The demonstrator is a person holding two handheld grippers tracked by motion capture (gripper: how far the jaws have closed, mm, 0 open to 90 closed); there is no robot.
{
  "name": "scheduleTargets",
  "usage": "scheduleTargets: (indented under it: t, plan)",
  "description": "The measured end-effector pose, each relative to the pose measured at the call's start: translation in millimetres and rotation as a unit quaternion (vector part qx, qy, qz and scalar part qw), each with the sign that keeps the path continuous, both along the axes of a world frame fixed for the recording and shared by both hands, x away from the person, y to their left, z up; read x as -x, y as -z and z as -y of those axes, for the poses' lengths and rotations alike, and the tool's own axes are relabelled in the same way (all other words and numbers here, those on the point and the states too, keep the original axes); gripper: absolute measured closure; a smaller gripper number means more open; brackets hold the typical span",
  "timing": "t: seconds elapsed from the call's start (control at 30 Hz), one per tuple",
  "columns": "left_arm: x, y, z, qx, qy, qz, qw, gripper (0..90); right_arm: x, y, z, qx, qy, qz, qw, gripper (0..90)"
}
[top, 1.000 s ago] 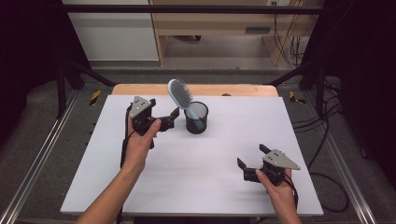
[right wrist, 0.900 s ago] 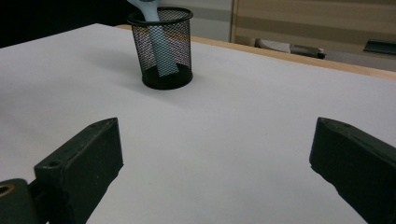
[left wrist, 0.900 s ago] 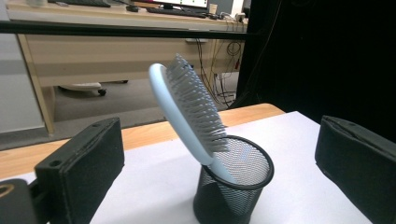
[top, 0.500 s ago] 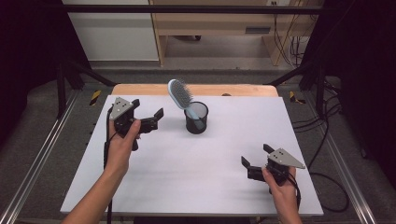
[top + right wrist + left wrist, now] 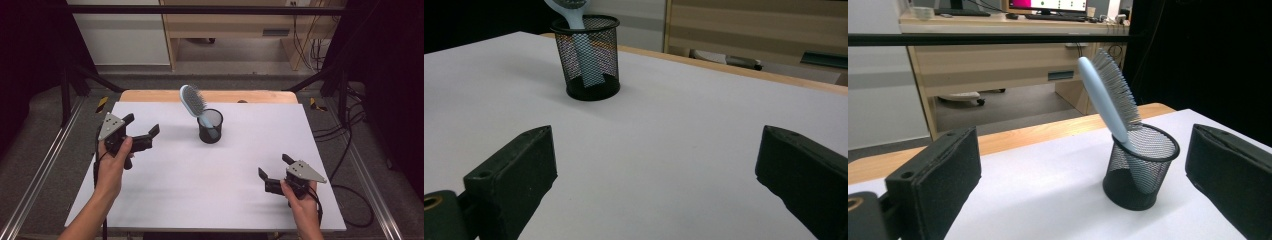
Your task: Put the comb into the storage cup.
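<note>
A black mesh cup (image 5: 210, 127) stands upright on the white table top (image 5: 240, 160), toward the back middle. A light blue hairbrush (image 5: 193, 101) stands in it handle down, its bristled head leaning left over the rim. The left gripper view has the mesh cup (image 5: 1140, 167) and the hairbrush (image 5: 1108, 97) ahead, between the black jaws. My left gripper (image 5: 142, 127) is held open at the table's left, apart from the cup. Near the front right, my right gripper (image 5: 274, 168) is open and holds nothing. Far off in the right gripper view stands the mesh cup (image 5: 588, 57).
A wooden strip (image 5: 150, 95) runs along the table's back edge. Behind it are a wooden desk (image 5: 225, 22) and grey floor. Metal rails (image 5: 35, 175) flank the table on both sides. Cables (image 5: 350, 150) lie on the floor at the right.
My left gripper has drawn back leftward from beside the cup to the table's left side. My right gripper has shifted slightly toward the front. The brush has stayed in the cup.
</note>
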State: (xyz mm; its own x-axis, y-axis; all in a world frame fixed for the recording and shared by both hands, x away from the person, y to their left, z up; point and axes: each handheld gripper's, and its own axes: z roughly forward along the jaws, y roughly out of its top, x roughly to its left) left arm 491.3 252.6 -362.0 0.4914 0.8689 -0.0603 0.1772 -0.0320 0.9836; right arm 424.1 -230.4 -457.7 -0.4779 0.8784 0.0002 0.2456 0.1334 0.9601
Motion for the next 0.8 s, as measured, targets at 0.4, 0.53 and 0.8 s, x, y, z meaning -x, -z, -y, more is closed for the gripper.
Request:
scheduleTargets:
  t: [0.4, 0.53, 0.8]
  plan:
    - [16.8, 15.6, -34.6, 0.015, -0.017, 0.004, 0.9997, 1.5, -0.5, 0.7, 0.8, 0.003, 0.003, 0.015, 0.9999, 3.2]
    - [21.1, 20.0, -48.1, 0.022, -0.030, 0.002, 0.9993, 1.5, -0.6, 0.7, 1.0, 0.003, 0.003, 0.015, 0.9999, 3.2]
    - [31.3, 27.9, -61.7, 0.024, -0.037, 0.009, 0.9990, 1.5, 1.4, 0.8, 1.8, 0.001, -0.002, 0.012, 0.9999, 3.0]
